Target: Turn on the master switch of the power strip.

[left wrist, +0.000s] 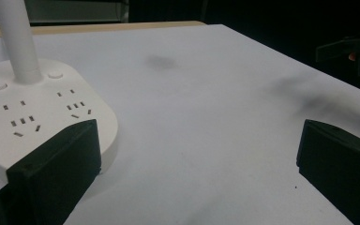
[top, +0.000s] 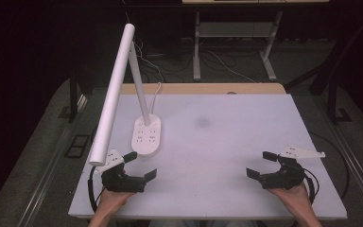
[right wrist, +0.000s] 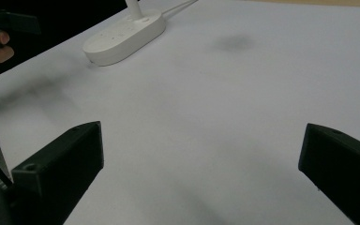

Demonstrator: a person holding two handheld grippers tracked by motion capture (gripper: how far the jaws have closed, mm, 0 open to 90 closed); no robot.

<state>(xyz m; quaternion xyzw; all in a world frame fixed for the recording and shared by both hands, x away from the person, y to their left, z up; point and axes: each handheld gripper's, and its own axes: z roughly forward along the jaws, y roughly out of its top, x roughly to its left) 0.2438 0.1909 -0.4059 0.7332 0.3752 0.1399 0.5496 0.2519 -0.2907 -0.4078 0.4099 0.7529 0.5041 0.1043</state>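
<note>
Fingers [left wrist: 56, 168] of left gripper [top: 139, 165] wide, empty, just beside lamp base [top: 146, 135].

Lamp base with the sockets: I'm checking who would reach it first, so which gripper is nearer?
Left. The left gripper sits just in front of the lamp base, jaws open; the right gripper is far across the table.

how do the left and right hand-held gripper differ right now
The left hand-held gripper sits close beside the lamp base, under the lamp's white bar; the right hand-held gripper sits over bare table, far from the lamp. Both rest low near the front edge, jaws wide open, holding nothing.
</note>
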